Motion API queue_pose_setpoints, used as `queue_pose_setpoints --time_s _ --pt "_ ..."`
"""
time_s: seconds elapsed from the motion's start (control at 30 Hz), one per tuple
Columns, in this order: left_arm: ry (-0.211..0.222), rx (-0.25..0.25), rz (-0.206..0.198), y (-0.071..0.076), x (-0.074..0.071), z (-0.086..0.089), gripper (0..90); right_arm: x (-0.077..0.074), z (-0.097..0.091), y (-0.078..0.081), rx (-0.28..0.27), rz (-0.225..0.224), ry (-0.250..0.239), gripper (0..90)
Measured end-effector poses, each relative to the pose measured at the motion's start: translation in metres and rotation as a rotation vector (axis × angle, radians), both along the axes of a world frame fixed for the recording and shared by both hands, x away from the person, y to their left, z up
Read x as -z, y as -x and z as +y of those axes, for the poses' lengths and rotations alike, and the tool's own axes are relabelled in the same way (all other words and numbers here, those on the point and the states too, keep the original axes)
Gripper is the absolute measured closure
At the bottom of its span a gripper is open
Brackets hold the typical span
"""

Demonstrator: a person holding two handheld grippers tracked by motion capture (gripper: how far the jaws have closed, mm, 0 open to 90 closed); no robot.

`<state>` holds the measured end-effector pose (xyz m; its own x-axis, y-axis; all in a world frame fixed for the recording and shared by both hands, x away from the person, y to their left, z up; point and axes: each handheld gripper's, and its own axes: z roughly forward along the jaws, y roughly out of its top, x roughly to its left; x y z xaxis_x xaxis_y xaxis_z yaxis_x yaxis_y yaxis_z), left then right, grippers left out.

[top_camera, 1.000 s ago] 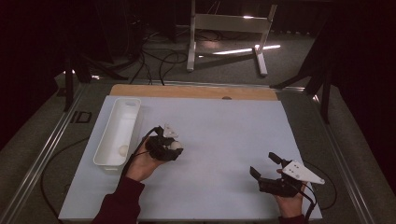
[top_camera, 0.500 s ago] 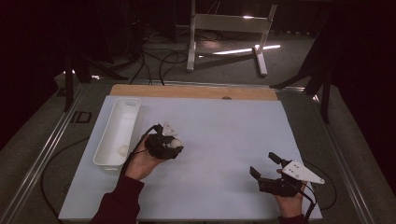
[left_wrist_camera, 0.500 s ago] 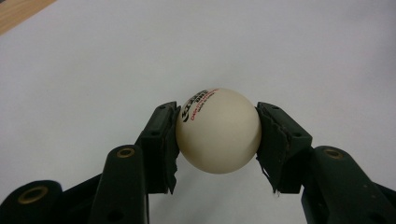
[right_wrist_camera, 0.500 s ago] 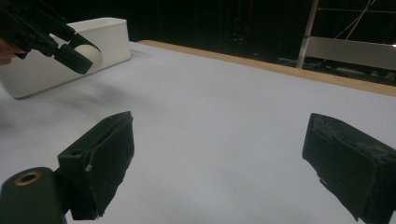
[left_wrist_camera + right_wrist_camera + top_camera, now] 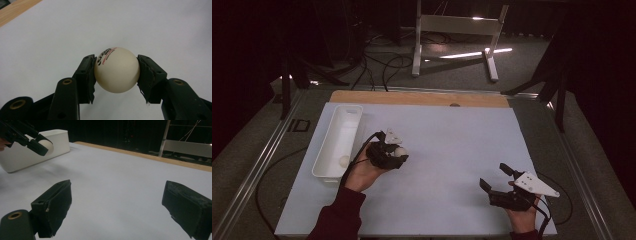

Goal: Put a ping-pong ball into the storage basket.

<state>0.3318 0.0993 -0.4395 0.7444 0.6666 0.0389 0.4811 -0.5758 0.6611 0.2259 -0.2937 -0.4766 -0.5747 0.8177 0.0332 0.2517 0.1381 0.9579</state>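
Note:
A white table-tennis ball (image 5: 117,70) with red and black print is held between the pads of my left gripper (image 5: 116,71), which is shut on it just above the white sheet. In the high view, that left gripper (image 5: 396,153) and its ball (image 5: 401,151) are left of centre, right beside the white tray (image 5: 353,111). My right gripper (image 5: 495,176) rests near the front right of the sheet. Its jaws stand wide open with nothing between them (image 5: 120,200). From the right gripper view, the left gripper (image 5: 30,141) and ball (image 5: 48,145) show in front of the tray (image 5: 25,157).
The long white tray lies along the sheet's left side with one pale ball (image 5: 343,160) inside near its front end. A wooden strip (image 5: 422,98) borders the far edge. A metal stand (image 5: 452,25) and cables are on the floor beyond the table.

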Motion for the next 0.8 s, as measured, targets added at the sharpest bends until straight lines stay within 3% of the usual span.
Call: queue_pose_setpoints --time_s 0.8 --pt "0.008 0.007 -0.017 0.002 -0.011 0.003 51.8 0.0 0.0 0.0 -0.001 0.001 -0.002 8.9"
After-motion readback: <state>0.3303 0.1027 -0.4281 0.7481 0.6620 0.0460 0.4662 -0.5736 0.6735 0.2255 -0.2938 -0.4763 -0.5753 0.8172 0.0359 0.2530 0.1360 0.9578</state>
